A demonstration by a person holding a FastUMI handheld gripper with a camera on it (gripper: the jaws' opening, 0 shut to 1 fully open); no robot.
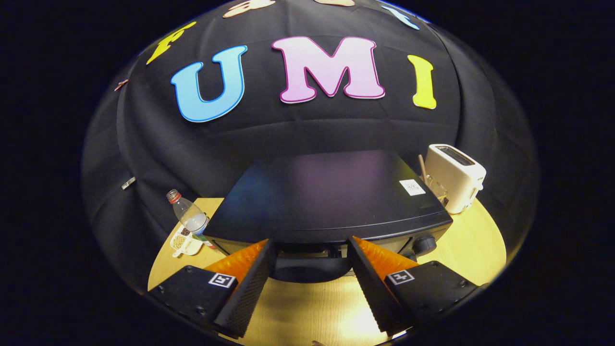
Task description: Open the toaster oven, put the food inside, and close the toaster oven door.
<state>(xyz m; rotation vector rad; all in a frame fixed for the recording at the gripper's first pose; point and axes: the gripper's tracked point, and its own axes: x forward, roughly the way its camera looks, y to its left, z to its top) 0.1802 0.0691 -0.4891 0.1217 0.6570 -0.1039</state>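
Two fingers (pixel 240 288) of one gripper (pixel 311 250) spread wide, holding nothing, tips right at the front of one black oven (pixel 326 197) with a dark handle or door part between them. One knob (pixel 424 244) sits at its right. Left stand one bottle (pixel 189 215) and one small dish (pixel 185 243); far right, one white toaster (pixel 455 175). Pale wooden table (pixel 475 240), black cloth wall.

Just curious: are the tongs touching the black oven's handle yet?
Cannot tell. In the gripper view the open tongs straddle the oven front; the fingers hide any contact.
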